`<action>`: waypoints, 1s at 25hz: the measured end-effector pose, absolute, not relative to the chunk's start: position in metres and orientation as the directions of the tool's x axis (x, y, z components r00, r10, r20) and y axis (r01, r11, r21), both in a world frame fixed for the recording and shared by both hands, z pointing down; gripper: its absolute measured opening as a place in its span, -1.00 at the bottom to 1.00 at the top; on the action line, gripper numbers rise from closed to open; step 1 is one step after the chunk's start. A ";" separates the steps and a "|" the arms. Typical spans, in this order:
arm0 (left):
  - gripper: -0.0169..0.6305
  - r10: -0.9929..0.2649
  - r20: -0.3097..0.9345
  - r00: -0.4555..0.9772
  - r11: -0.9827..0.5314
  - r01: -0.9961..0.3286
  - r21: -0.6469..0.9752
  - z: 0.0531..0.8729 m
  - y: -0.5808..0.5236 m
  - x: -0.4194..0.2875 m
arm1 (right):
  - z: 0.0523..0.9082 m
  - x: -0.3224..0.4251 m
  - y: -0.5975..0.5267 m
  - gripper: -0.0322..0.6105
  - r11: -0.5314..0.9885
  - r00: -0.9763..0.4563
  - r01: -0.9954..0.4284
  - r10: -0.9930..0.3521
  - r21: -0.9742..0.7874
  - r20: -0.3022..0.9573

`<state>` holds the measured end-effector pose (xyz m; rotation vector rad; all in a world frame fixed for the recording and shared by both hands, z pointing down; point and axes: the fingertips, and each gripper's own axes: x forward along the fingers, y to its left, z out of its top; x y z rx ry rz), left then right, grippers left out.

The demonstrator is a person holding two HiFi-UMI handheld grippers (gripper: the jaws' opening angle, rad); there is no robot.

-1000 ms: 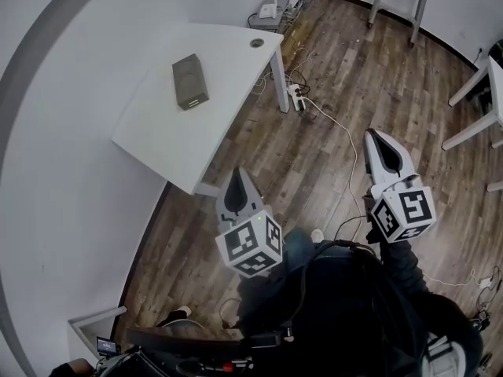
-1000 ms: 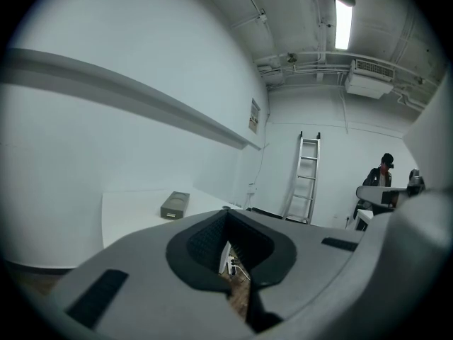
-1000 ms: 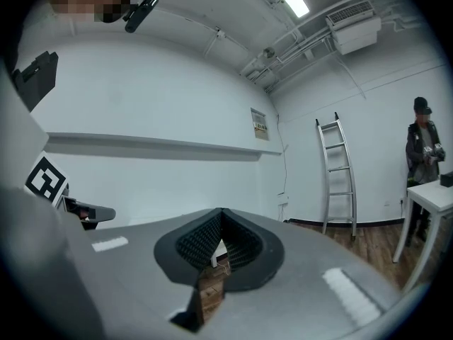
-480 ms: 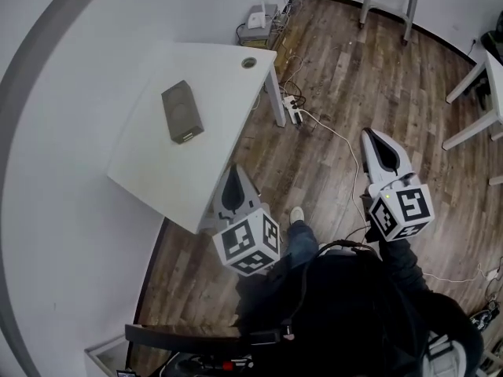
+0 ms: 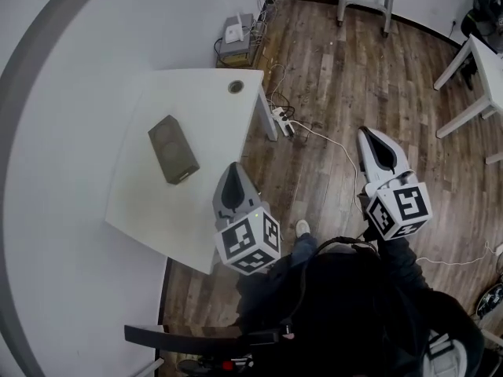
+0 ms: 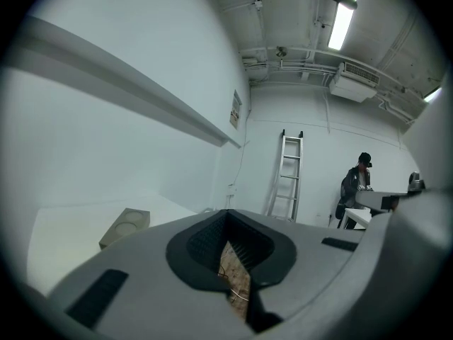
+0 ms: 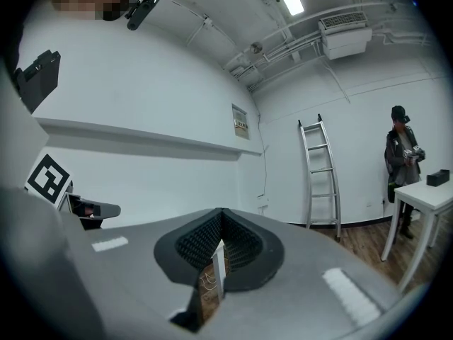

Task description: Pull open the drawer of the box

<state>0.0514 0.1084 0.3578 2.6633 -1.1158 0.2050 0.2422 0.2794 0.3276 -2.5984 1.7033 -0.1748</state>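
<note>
A grey box (image 5: 173, 149) lies flat near the middle of the white bench (image 5: 200, 93), with nothing touching it. The left claw (image 5: 233, 169) hangs over the bench's near edge, apart from the box, its jaws closed together and empty. The right claw (image 5: 368, 135) is well off the bench, above the wooden floor (image 5: 330, 69), also closed on nothing. A power strip (image 5: 280, 120) lies beside the bench's leg

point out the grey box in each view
Head view: box on the white table, left of centre.
Left gripper view: box at lower left, on the table.
Right gripper view: not in it.
Shared landmark: the ladder by the far wall, in all three.
</note>
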 end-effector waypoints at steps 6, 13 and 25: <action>-0.96 -0.631 0.253 0.733 -0.709 -0.678 0.193 0.372 0.081 0.075 | 0.331 0.248 0.258 -0.92 -0.439 0.432 -0.896 -0.897 -0.070 0.097; -0.96 -0.586 0.279 0.760 -0.737 -0.644 0.206 0.387 0.067 0.118 | 0.344 0.282 0.247 -0.92 -0.478 0.467 -0.875 -0.875 -0.073 0.129; -0.96 -0.661 0.253 0.706 -0.687 -0.706 0.175 0.372 -0.012 0.221 | 0.340 0.400 0.154 -0.92 -0.406 0.397 -0.910 -0.912 -0.085 0.107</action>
